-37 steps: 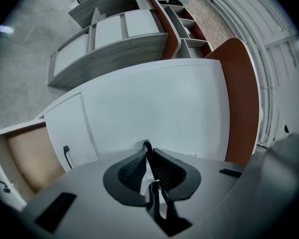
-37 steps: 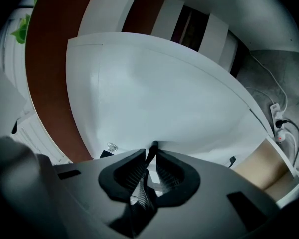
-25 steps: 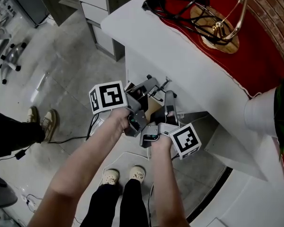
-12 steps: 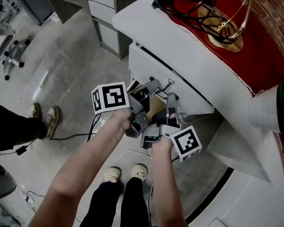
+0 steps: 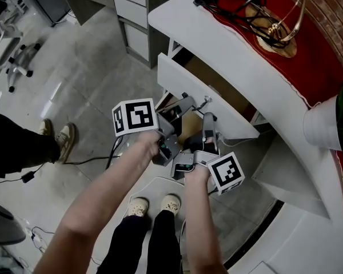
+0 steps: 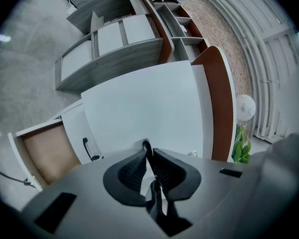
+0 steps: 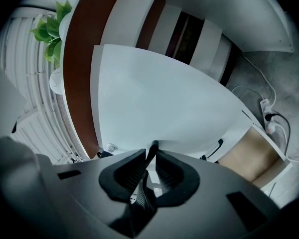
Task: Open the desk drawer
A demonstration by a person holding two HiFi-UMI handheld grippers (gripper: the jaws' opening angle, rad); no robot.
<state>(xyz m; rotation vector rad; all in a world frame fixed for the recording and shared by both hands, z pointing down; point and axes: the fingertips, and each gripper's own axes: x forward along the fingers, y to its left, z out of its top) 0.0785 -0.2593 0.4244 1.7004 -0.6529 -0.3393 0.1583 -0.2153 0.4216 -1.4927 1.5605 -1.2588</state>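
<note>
The white desk drawer (image 5: 201,93) stands pulled out from the desk (image 5: 228,44), its tan inside showing behind the front panel. In the head view both grippers sit side by side at that panel's lower face. My left gripper (image 5: 184,101) is shut on a thin black handle (image 6: 146,145) that pokes up between its pads. My right gripper (image 5: 207,120) grips the same kind of dark bar (image 7: 152,147), and its jaws are closing a little tighter on it. The broad white drawer front (image 6: 144,103) fills both gripper views.
A lower drawer (image 6: 40,153) with its own black handle (image 6: 88,150) stands open below. On the desk lie a red cloth (image 5: 286,44), black cables and a gold stand. A white plant pot (image 5: 323,127) is at right. Another person's shoes (image 5: 60,136) and floor cables are at left.
The drawer has slid out from the desk toward me, from closed to showing its tan inside. Both grippers kept their hold on the handle.
</note>
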